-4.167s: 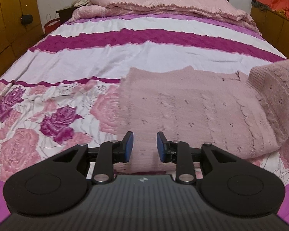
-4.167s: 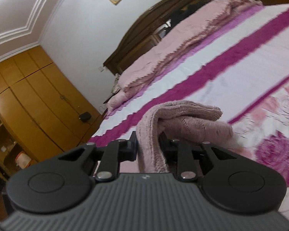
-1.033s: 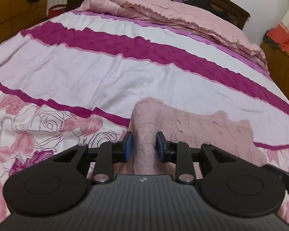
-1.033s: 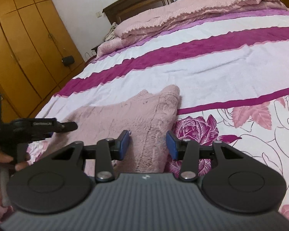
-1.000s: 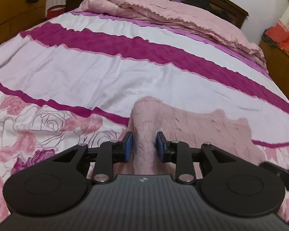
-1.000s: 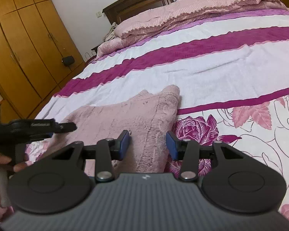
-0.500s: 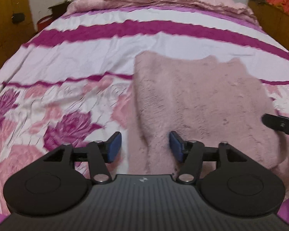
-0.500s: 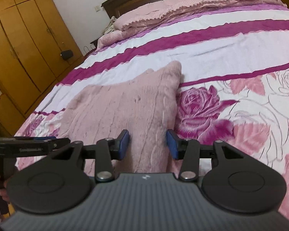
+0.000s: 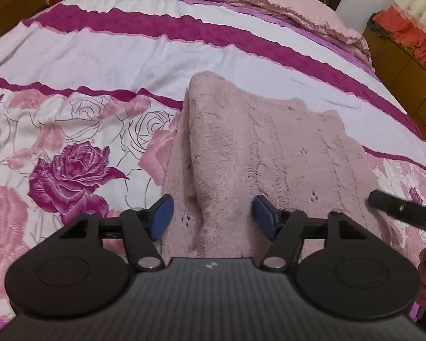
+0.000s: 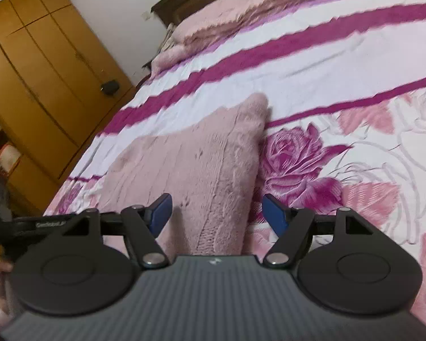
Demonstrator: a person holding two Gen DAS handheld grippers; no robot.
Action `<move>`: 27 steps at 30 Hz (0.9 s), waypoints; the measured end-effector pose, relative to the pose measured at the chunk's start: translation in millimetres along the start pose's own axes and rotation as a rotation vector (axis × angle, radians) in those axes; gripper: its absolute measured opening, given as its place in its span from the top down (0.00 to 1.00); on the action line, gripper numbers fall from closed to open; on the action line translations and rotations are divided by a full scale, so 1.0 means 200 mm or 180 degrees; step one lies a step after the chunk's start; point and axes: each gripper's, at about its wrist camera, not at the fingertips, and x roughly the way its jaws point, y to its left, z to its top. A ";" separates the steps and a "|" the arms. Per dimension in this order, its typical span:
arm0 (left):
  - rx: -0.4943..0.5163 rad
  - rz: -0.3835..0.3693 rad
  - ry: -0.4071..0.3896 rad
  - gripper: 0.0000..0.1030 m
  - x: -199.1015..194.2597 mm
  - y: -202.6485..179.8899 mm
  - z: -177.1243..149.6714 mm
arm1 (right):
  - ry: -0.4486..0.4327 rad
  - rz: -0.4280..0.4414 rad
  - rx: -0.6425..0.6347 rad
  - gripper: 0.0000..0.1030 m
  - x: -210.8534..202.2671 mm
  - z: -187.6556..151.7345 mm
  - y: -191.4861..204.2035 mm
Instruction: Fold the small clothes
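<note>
Both grippers hang with jaws spread wide and nothing between the pads: the left gripper [image 9: 211,213] over the near left edge of a folded pink sweater [image 9: 269,153], the right gripper [image 10: 217,210] over its near right edge. The sweater lies flat on the flowered bedspread [image 9: 71,142], one fold apparently laid and let go. The next move likely calls for fresh grips on the near hem to double it over. Beyond, the striped stretch of bed offers open room up to the heaped pink quilt [image 9: 241,2]; a wardrobe [image 10: 42,71] stands left.
</note>
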 end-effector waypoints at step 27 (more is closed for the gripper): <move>-0.0992 -0.1182 -0.0090 0.56 0.12 0.19 -0.06 | 0.0118 0.0627 0.0381 0.59 0.14 0.10 0.00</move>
